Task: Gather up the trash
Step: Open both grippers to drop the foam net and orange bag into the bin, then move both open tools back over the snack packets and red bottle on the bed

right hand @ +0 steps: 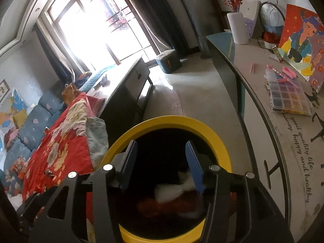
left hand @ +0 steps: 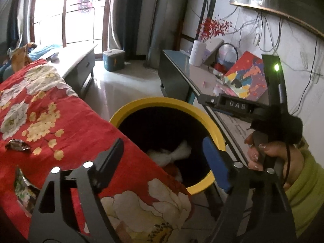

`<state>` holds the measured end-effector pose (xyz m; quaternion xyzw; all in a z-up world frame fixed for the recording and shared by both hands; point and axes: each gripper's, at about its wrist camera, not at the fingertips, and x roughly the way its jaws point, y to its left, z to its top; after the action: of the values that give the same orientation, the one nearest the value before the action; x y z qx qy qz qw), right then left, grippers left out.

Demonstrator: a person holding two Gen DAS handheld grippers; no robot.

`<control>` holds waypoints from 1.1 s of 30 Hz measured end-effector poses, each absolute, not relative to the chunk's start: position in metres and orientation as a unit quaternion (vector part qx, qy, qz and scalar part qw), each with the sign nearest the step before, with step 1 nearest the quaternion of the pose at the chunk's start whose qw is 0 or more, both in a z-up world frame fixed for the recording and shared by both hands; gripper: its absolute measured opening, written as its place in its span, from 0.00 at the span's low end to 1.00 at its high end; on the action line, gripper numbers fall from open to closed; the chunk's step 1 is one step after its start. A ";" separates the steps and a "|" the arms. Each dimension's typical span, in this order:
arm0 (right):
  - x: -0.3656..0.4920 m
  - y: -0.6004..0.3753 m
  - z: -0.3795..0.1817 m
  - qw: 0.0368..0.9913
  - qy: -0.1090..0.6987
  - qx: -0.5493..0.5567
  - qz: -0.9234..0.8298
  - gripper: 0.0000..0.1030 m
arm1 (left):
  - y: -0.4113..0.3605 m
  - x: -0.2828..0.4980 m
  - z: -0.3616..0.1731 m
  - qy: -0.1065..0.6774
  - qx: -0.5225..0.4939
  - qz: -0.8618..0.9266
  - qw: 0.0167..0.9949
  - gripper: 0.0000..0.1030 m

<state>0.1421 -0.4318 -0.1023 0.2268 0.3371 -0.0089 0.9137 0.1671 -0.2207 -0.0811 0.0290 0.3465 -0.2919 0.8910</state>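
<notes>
My left tongs [left hand: 162, 151] stand wide apart with nothing between them, one black finger at nine o'clock and the blue-padded finger [left hand: 214, 162] at three o'clock, hanging over the round bin with the yellow rim and black inside [left hand: 141, 104]. My right tongs [right hand: 161, 162] are partly apart as well, empty, their two blue pads [right hand: 193, 162] framing the same bin's mouth from straight above. Down inside the bin lies a crumpled white wad of tissue [left hand: 172, 154], at the centre of the left view and at about five o'clock in the right view, resting on something red that I cannot make out in the dark. In the left view my right hand [left hand: 269, 151], in a yellow-green sleeve [left hand: 303, 192], shows at three o'clock gripping the other tool's handle. A red bedspread with white and yellow flowers [left hand: 70, 121] fills the nine o'clock side, its edge lying just beside the bin. On it a small crumpled foil wrapper [left hand: 17, 144] sits at nine o'clock, and a torn printed wrapper [left hand: 23, 190] lies at eight o'clock. At two o'clock a long grey surface [right hand: 263, 101] carries a white ribbed vase with red sprigs [right hand: 238, 28], a colourful painting [right hand: 301, 40] and a clear box of coloured beads [right hand: 287, 97].
</notes>
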 end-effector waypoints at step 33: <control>0.129 -0.355 -0.046 0.945 0.289 0.146 0.036 0.82 | -0.123 0.134 -0.033 0.286 -0.030 -0.193 0.938 0.89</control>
<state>0.1290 -0.3547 -0.0460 0.1459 0.2894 0.0362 0.9453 0.1336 -0.1230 -0.0332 -0.0301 0.2856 -0.1932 0.9382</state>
